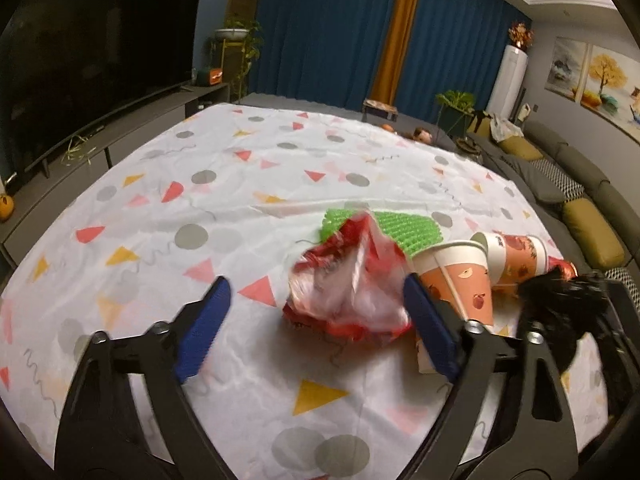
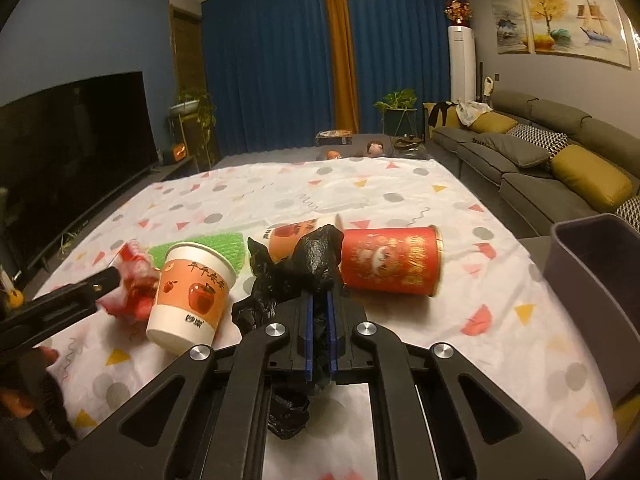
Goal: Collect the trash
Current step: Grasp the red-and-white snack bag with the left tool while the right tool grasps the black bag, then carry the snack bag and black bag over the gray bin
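The right gripper (image 2: 320, 312), low centre of the right wrist view, is pressed together on a crumpled black plastic bag (image 2: 304, 264), thin film bunched between the blue pads and trailing below them; the hold is on loose folds, so a quick lift may let the film slide out, or the dragging tail may knock the upright white-and-orange paper cup with apples (image 2: 192, 296) just to its left, or the red cylindrical canister lying on its side (image 2: 394, 260) to its right

The left gripper (image 1: 316, 300), in the lower half of the left wrist view, stands spread around a crumpled red-and-clear plastic wrapper (image 1: 348, 280) on the patterned white cloth (image 1: 160, 200) covering the bench; the right pad looks close to the wrapper and to the cup behind it, so closing may nip the cup wall or push the slippery wrapper forward onto the green foam mesh sleeve (image 1: 412, 230)

A dark grey bin (image 2: 592, 272) is cut off at the right edge; its inside is unseen; a second cup (image 2: 296, 236) is half hidden by the bag; the wrapper is motion-blurred; whether the pad touches it I cannot tell
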